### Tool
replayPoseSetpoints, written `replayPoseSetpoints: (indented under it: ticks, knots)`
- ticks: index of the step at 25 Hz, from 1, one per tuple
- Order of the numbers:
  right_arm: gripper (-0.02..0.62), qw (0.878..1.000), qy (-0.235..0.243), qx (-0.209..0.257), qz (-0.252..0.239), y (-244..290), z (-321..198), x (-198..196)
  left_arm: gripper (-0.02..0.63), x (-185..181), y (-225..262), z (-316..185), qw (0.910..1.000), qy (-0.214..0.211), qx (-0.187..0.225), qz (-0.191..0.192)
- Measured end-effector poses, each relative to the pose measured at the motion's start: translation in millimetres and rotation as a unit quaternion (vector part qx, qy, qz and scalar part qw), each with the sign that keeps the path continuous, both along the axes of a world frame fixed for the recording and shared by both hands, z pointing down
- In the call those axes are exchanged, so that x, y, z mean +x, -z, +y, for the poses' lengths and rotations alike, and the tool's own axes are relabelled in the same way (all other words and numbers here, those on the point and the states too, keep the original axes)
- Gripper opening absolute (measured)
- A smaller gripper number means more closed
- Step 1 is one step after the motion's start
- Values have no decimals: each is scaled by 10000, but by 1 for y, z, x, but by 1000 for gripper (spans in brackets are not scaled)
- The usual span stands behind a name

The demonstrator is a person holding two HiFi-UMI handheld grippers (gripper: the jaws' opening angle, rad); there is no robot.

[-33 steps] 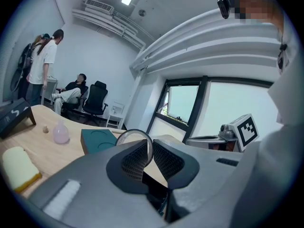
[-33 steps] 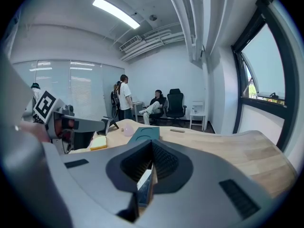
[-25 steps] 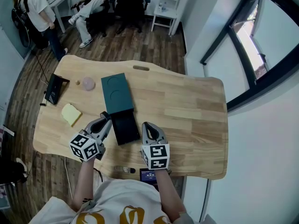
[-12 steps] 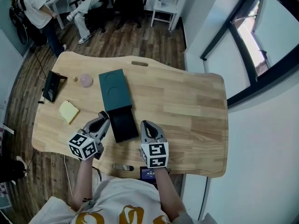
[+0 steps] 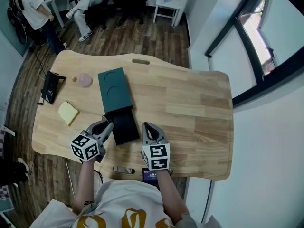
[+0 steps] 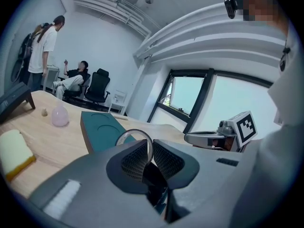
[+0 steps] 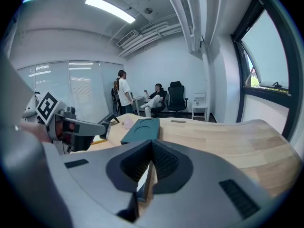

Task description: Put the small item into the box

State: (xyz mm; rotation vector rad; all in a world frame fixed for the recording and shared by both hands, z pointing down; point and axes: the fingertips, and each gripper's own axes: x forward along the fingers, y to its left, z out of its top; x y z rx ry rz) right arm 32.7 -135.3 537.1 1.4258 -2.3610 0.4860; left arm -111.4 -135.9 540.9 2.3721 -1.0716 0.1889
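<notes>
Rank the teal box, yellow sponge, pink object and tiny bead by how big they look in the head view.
1. teal box
2. yellow sponge
3. pink object
4. tiny bead
No two look alike in size.

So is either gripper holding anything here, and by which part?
The left gripper pinches a thin silvery ring by its lower rim; the right gripper is shut, nothing seen in it.

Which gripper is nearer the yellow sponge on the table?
Left. The left gripper sits just right of the sponge; the right gripper lies farther right, beyond the black tray.
</notes>
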Motion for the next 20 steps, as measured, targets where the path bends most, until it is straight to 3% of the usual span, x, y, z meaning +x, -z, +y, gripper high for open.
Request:
replayPoseSetpoints:
  ticks: [20]
  knots:
    - [4,9993,-84,-368,34,-35,-17,11,40,19,-51,-9,9951,-465,-580,-651]
